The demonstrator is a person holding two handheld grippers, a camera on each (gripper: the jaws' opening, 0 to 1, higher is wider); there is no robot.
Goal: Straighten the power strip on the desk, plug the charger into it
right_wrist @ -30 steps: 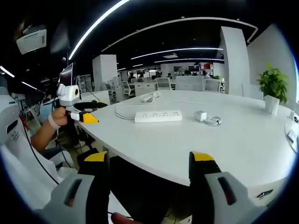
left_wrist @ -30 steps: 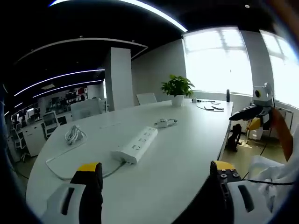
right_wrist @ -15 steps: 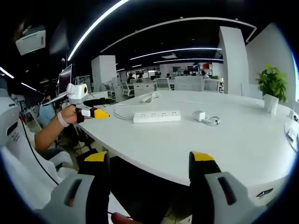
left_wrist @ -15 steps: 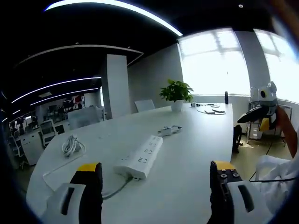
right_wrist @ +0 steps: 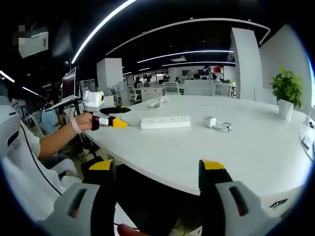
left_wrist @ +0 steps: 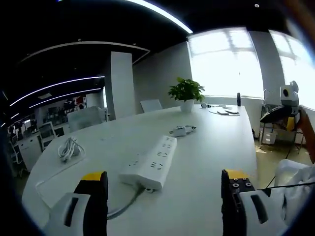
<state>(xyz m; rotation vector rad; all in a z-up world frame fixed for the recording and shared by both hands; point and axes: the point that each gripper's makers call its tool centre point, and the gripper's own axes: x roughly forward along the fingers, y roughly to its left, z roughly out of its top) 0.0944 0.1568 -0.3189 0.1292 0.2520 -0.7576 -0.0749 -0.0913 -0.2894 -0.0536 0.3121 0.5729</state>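
Right now the left gripper (left_wrist: 160, 194) is hovering low over the white desk (left_wrist: 206, 147) with its jaws spread and nothing between them, just short of the power strip (left_wrist: 150, 162), which is lying slantwise with its cord (left_wrist: 125, 204) trailing toward the near edge. Beyond the strip the charger (left_wrist: 180, 131) is sitting with its thin cable, a coiled white cable (left_wrist: 68, 148) is resting off to one side, and a potted plant (left_wrist: 186, 93) is standing farther back. The right gripper (right_wrist: 157, 196) is waiting off the desk's edge, jaws apart and empty.
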